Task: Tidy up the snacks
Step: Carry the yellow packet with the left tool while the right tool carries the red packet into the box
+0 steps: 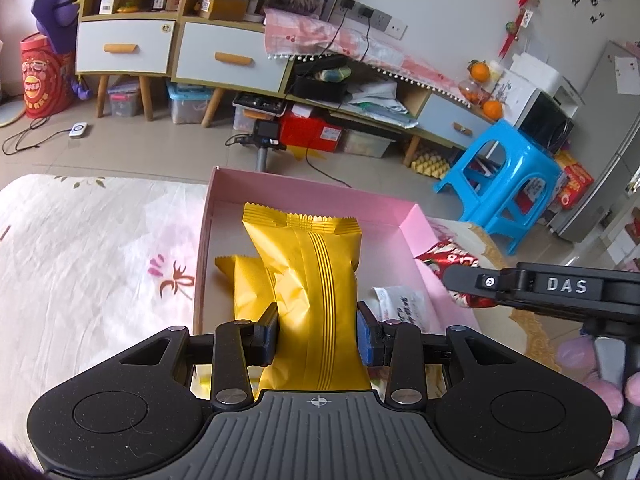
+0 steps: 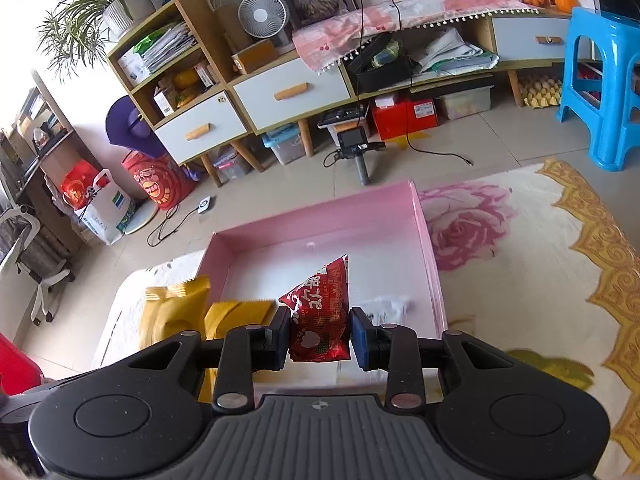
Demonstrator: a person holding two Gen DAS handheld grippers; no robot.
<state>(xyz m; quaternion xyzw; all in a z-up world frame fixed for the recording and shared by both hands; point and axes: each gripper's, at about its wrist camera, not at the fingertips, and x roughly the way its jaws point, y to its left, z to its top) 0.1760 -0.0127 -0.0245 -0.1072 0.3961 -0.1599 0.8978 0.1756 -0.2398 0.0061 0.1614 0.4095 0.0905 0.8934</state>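
Bright even daylight, soft shadows, strong fisheye bending at edges, dark vignetted corners, slight motion blur

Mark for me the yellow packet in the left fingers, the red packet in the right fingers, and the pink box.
yellow packet (image 1: 316, 276), left wrist view, middle of its striped face.
red packet (image 2: 320, 316), right wrist view, centre of its printed front.
pink box (image 2: 320, 216), right wrist view, inside of its far wall.

Left gripper (image 1: 318, 334): my black linkage arms, silver pivot screws, blue pads, ribbed grey base with crosshair mark.
Right gripper (image 2: 319, 336): my same build; "DAS" lettering on its side.
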